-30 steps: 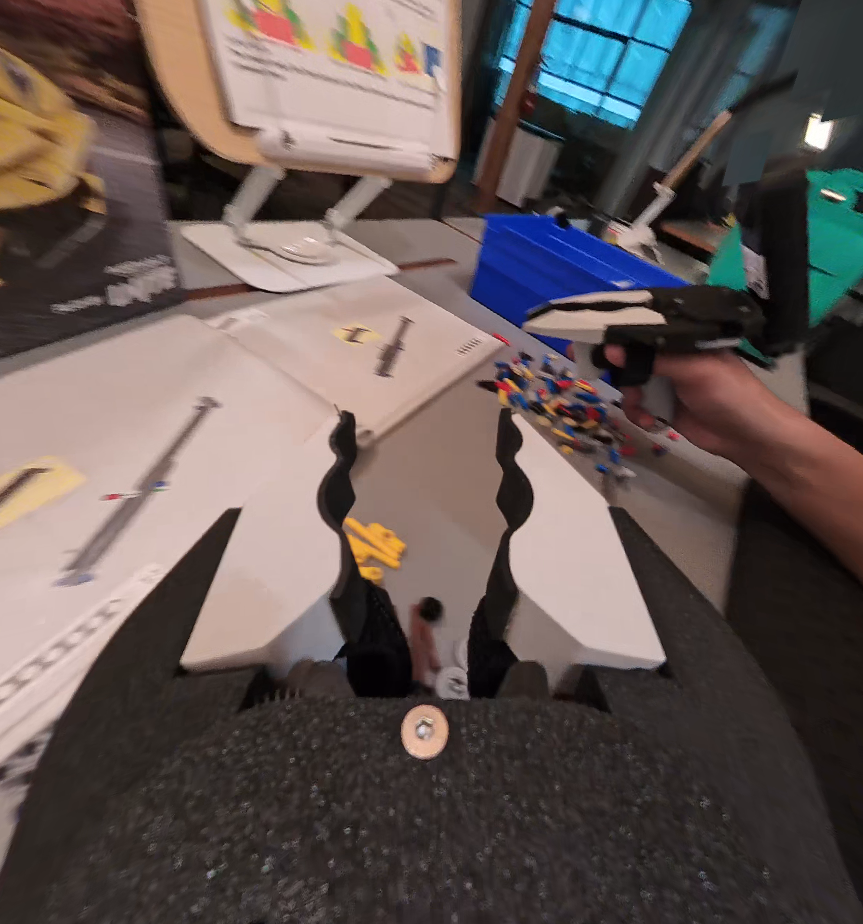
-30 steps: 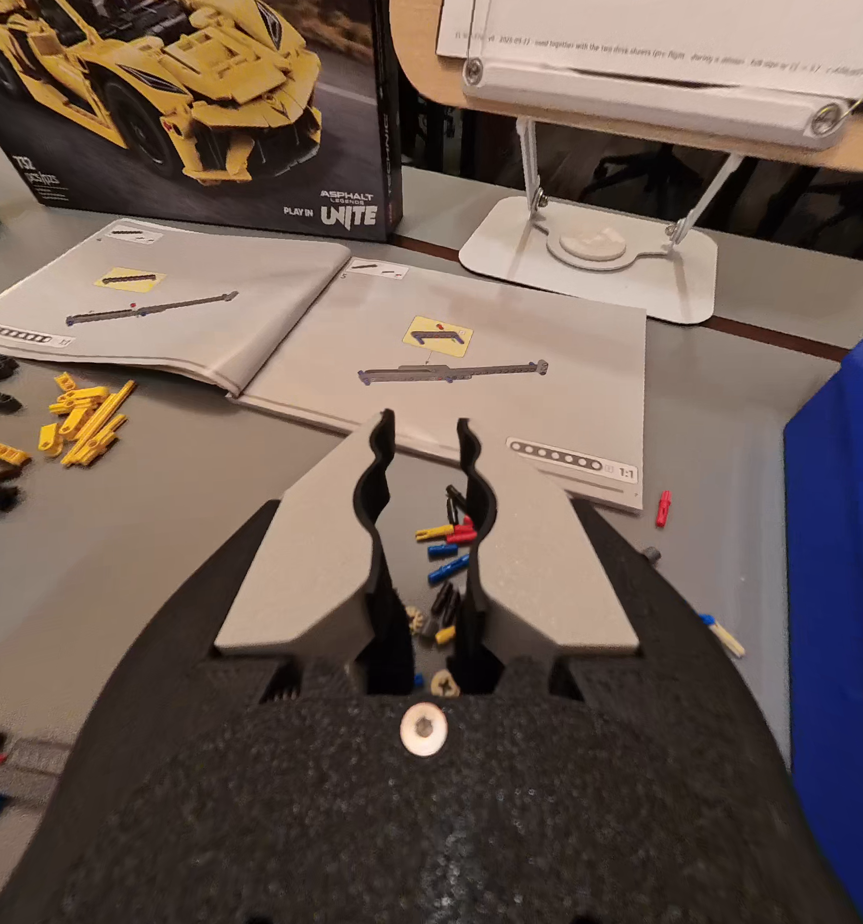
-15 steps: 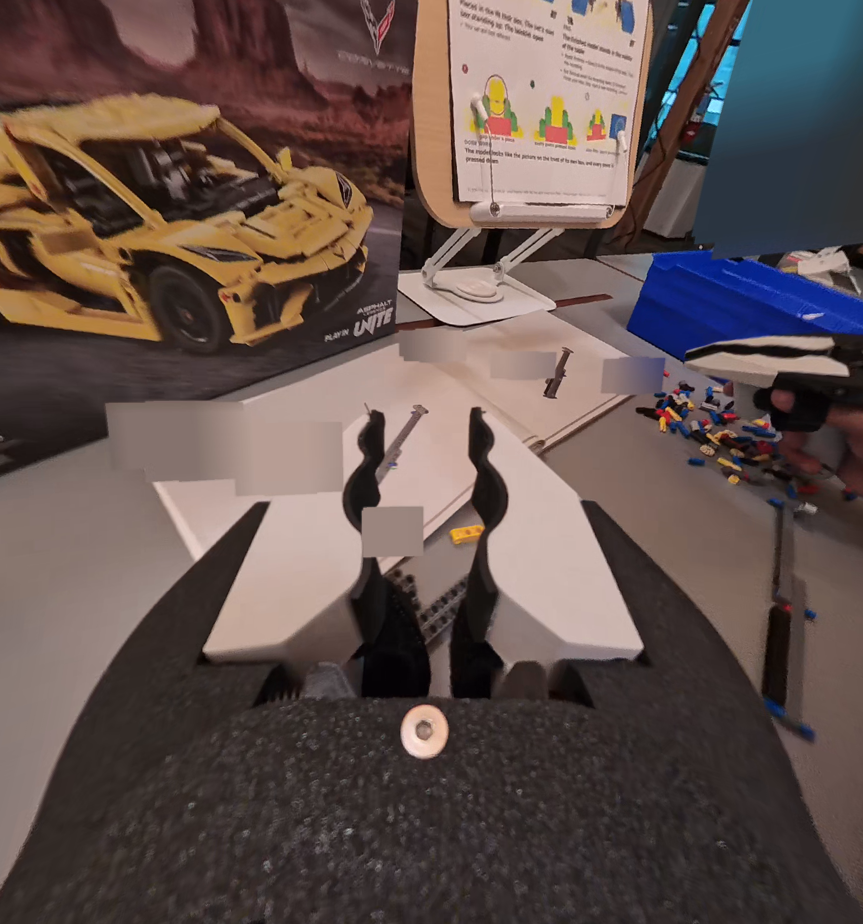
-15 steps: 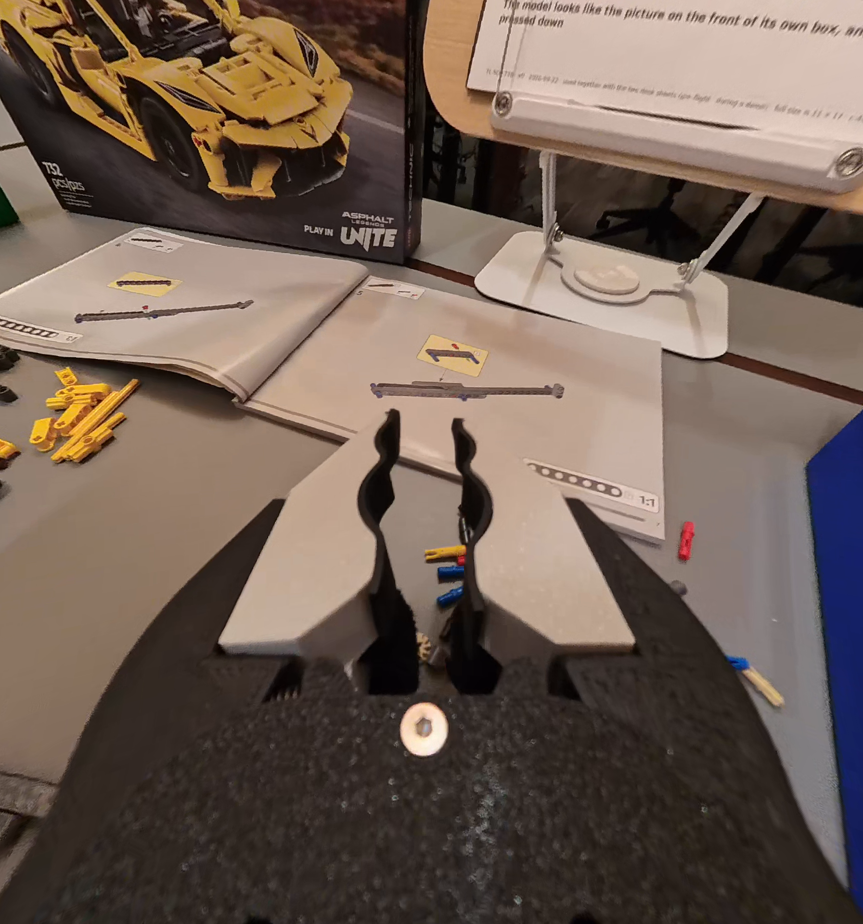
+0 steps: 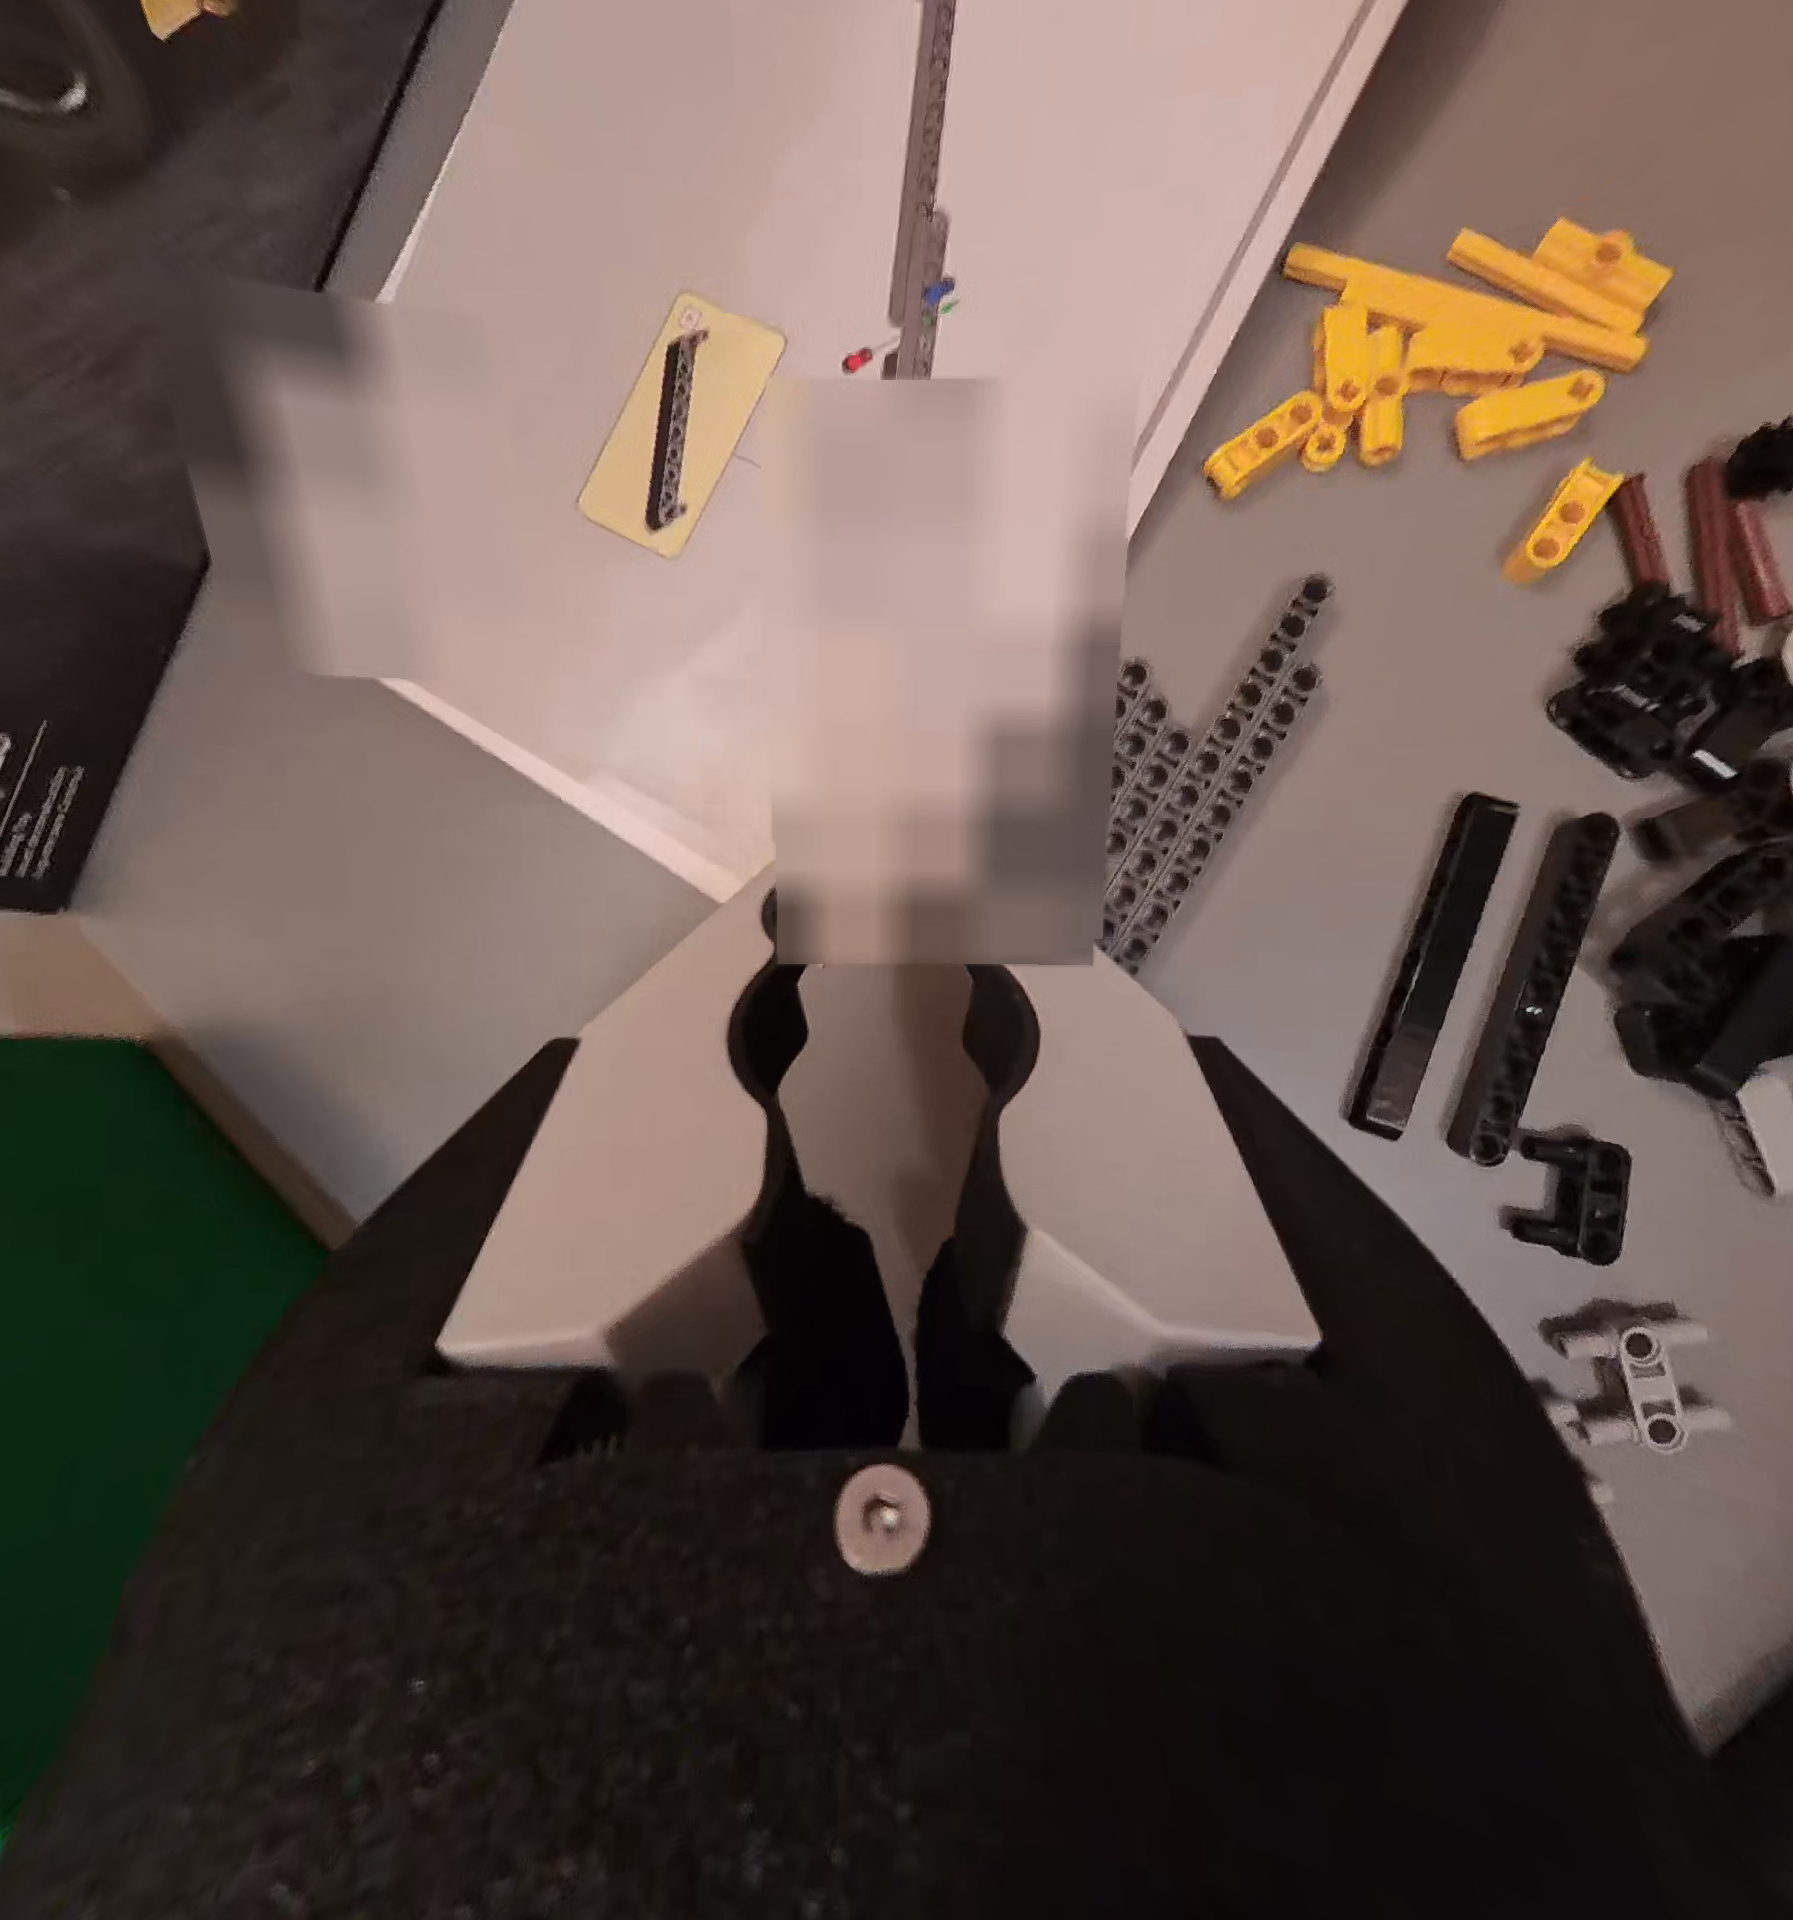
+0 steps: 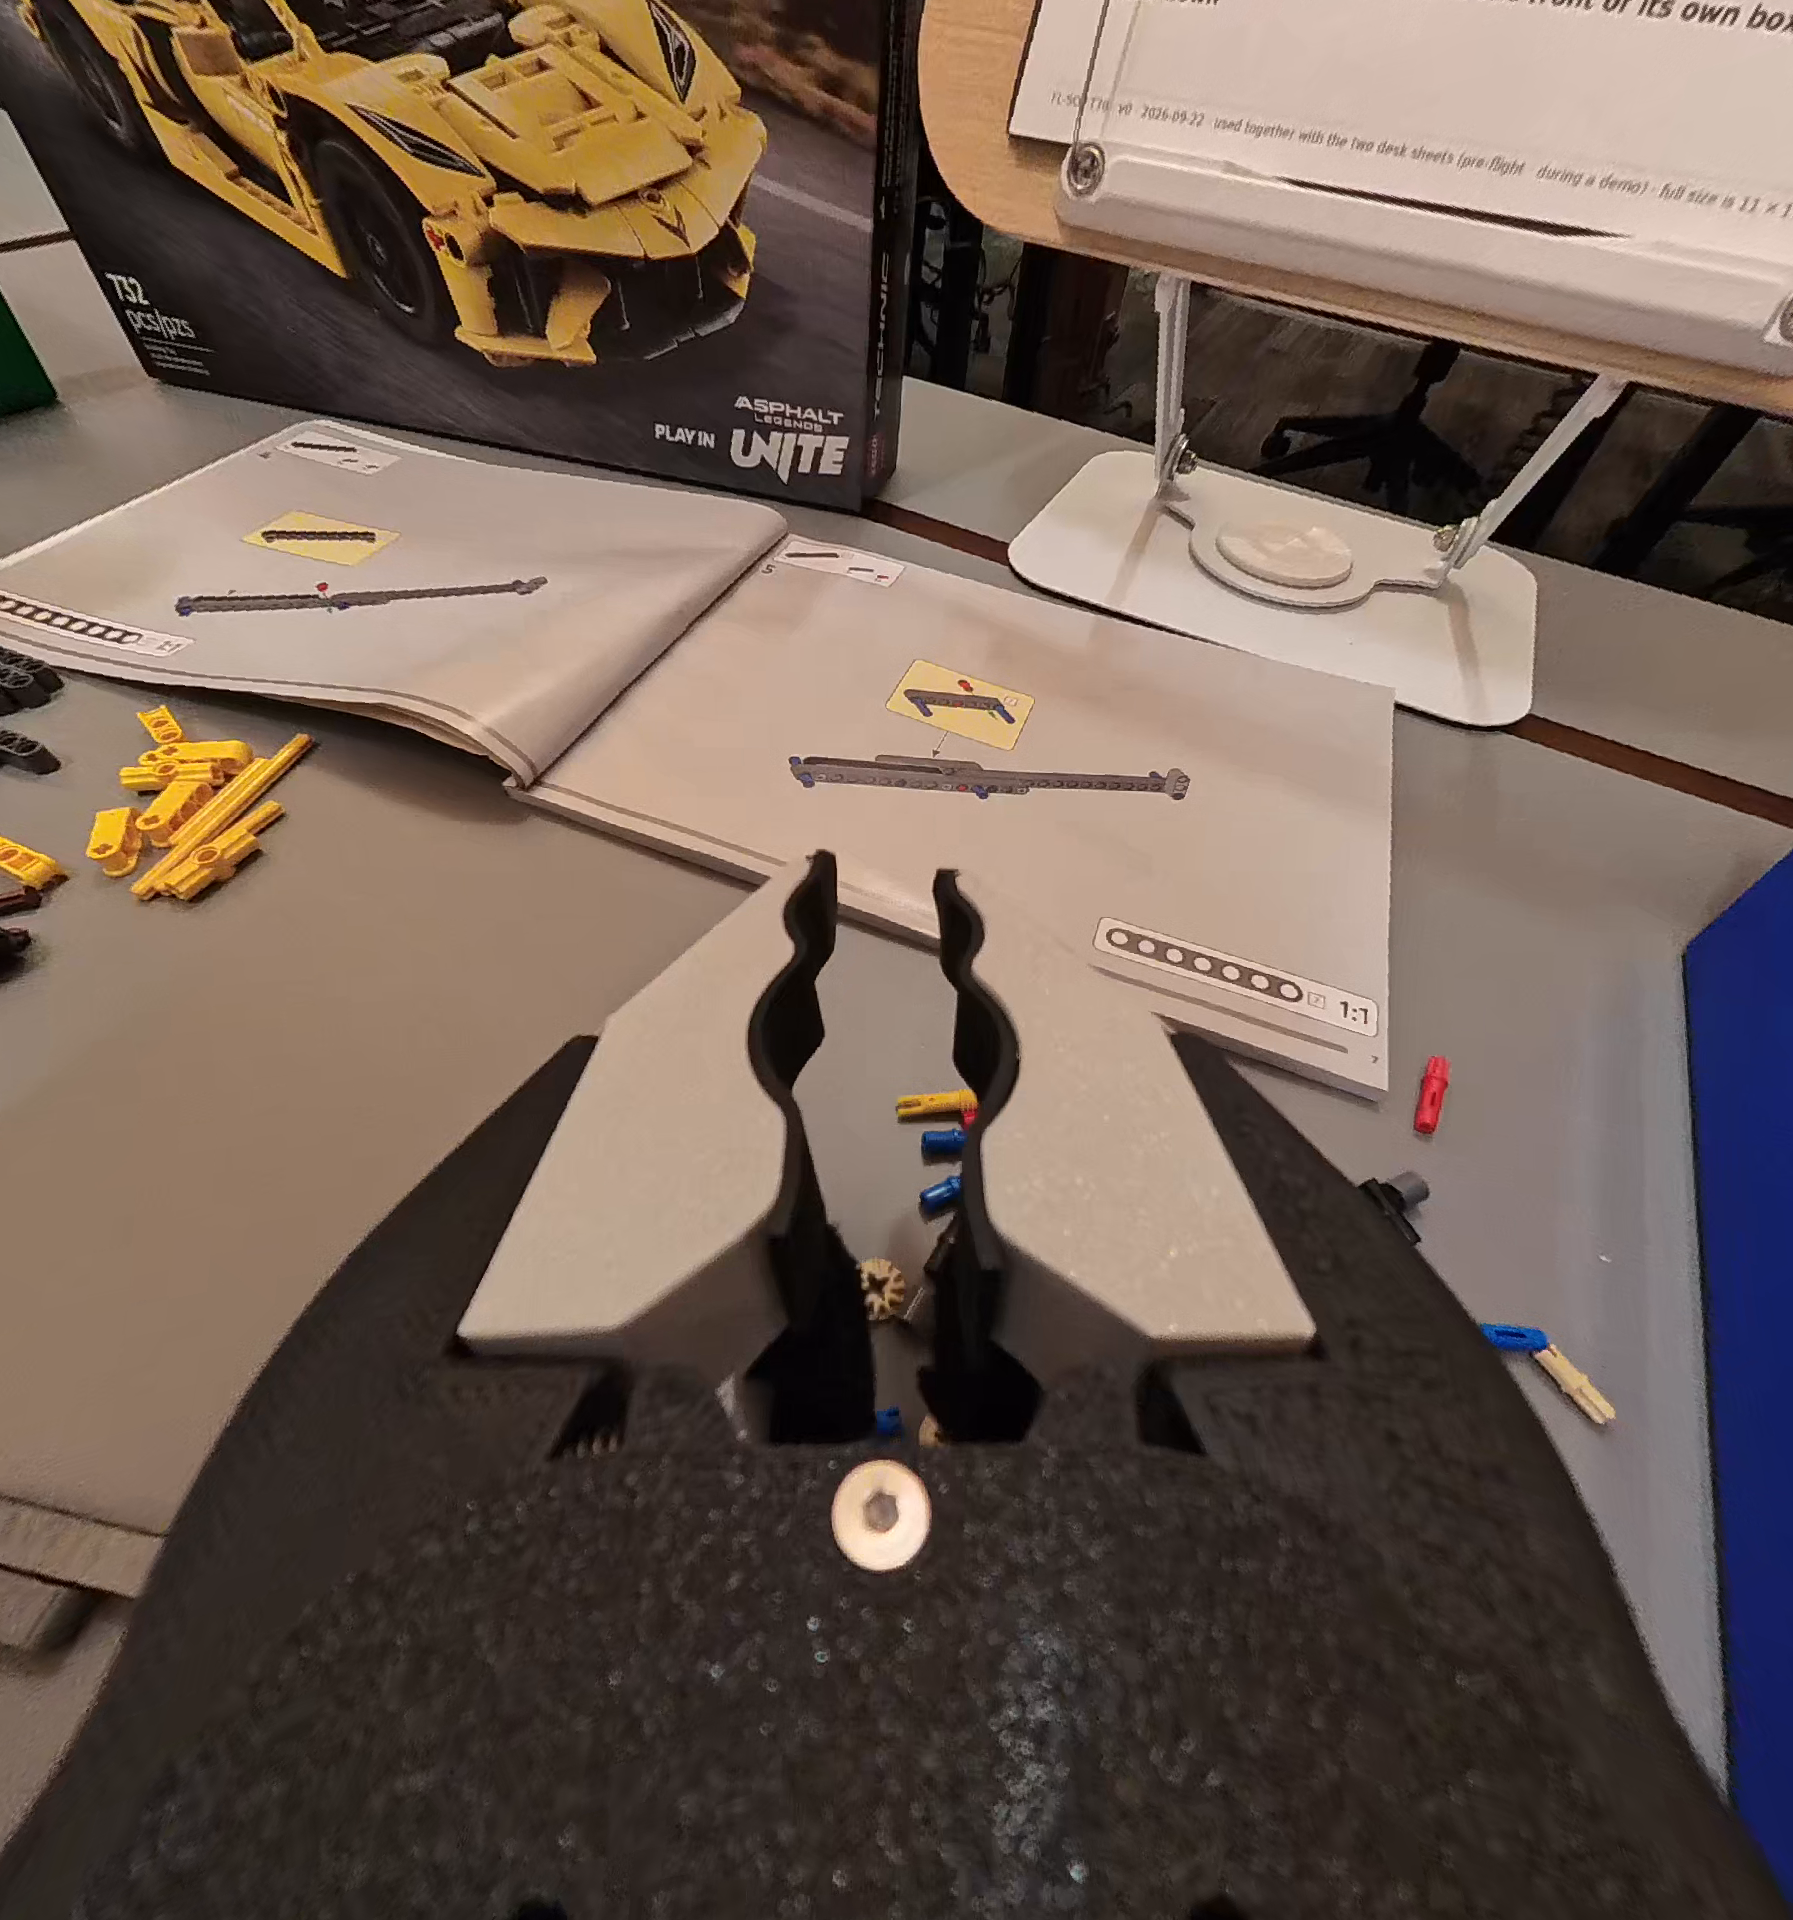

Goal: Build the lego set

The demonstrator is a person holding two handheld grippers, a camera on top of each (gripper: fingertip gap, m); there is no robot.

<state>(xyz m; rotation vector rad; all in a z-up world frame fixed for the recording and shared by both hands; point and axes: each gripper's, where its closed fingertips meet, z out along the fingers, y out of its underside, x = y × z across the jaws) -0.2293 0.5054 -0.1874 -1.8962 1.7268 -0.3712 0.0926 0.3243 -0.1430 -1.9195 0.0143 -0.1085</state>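
1. My left gripper (image 5: 876, 977): fingers parted with a clear gap, nothing between them. The tips are under a blur patch, so the exact spread is hard to read. It looks down over the near corner of the instruction booklet (image 5: 663, 208).
2. My right gripper (image 6: 884, 873): fingers (image 6: 663, 1122) apart, wavy black inner pads, nothing held. It hangs over the loose pins (image 6: 939, 1143): yellow, blue and red, small and cylindrical, plus a tan gear (image 6: 879, 1286).
3. Lego parts sit sorted on the grey table (image 5: 1287, 1455), right of the left gripper in its view, none assembled there.
4. Grey beams (image 5: 1198, 769): long, flat, with a row of round holes, lying side by side just beside the booklet edge, long axes running away from me and leaning slightly right.
5. Two black beams (image 5: 1484, 977): glossy, parallel, just apart, same lean.
6. Yellow beams (image 5: 1432, 353): short and long mixed, smooth plastic, in a loose heap with axes at various angles. In the right wrist view most run diagonally.
7. Dark red axles (image 5: 1702, 540): ridged rods, roughly parallel, near a black gear (image 5: 1780, 457).
8. Black connectors (image 5: 1671, 696) and light grey connectors (image 5: 1630, 1382) lie farther right, blurred.
9. Booklet lies open and flat, matte pages; the set box (image 6: 456, 208) stands upright behind it, glossy, with a yellow car pictured.
10. Blue bin (image 6: 1775, 1247) at my right edge; a white stand (image 6: 1276, 582) holds a sheet behind the booklet.
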